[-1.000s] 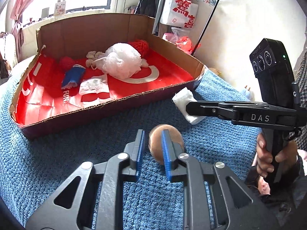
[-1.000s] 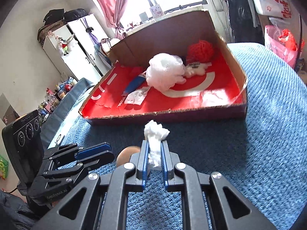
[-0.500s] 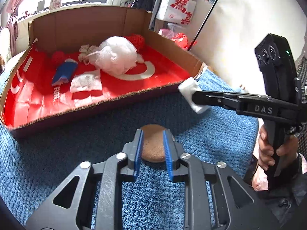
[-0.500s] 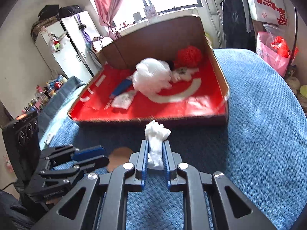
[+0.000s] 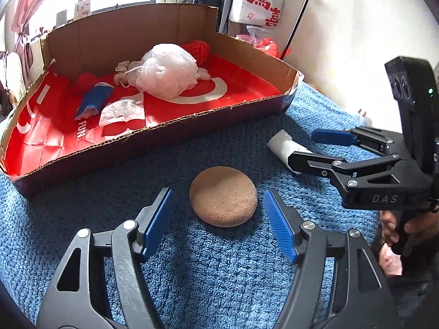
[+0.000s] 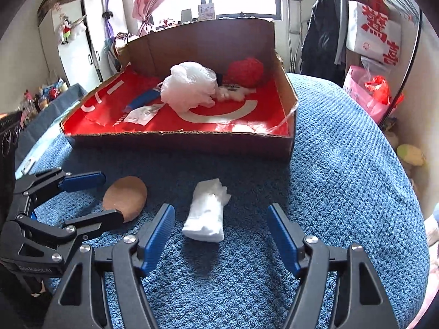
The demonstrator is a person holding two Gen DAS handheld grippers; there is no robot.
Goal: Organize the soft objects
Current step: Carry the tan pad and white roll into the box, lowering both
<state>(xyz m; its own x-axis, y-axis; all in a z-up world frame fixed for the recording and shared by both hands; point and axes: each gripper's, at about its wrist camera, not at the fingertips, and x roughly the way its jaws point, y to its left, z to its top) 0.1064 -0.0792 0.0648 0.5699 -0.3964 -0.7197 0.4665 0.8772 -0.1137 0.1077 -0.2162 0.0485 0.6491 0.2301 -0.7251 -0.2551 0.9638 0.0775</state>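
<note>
Straddling the brown sponge (image 5: 223,196) and white cloth (image 6: 205,213), your left gripper (image 5: 219,219) and right gripper (image 6: 221,226) gape apart (empty), seemingly lined up to grasp.

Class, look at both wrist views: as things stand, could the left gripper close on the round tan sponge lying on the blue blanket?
Probably yes. The left gripper is open, its blue pads flanking the tan sponge, which lies flat on the blue blanket with nothing between them. The right gripper stands apart, over the white cloth.

Matt spongy brown puff (image 5: 223,196); looped blue terry towel (image 5: 192,274); raw cardboard box (image 5: 131,31), glossy red lining.
</note>
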